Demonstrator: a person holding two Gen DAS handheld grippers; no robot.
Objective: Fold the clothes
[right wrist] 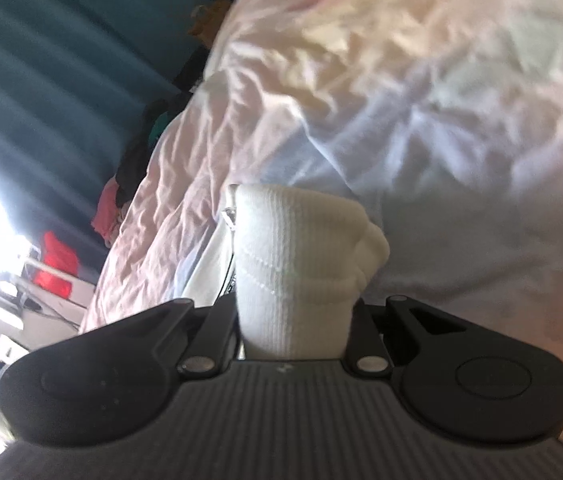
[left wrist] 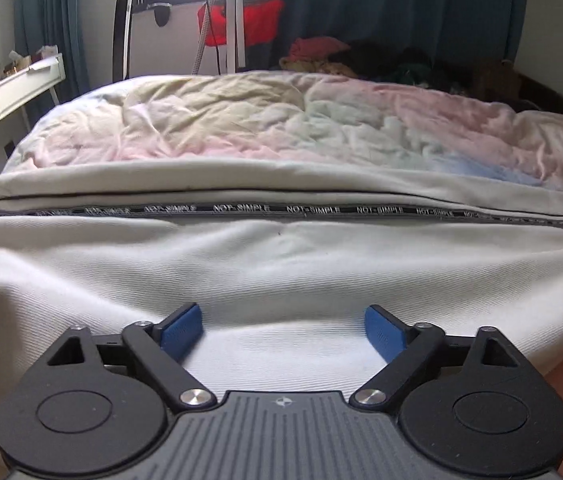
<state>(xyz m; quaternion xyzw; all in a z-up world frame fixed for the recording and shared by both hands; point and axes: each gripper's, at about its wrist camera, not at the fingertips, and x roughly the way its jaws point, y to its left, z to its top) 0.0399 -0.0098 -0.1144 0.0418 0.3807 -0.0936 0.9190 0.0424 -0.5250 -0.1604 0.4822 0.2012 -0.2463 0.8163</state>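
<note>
home bedroom | rumpled pastel bed quilt [left wrist: 281, 128] lying spread | teal curtains [left wrist: 381, 4] hanging | white toiletry-cluttered dresser [left wrist: 5, 92] standing alongside | clothes pile [left wrist: 361, 60] sitting behind

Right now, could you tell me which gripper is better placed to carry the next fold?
Probably the right gripper: it is already shut on the white garment's ribbed cuff. The left gripper is open, holding nothing, over the garment's flat body.

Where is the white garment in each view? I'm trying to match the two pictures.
Left wrist: the white garment spreads across the lower half, under the open left gripper.
Right wrist: its ribbed cuff sits centre-bottom, clamped in the right gripper.
Shared landmark: the red cloth by the window.
</note>
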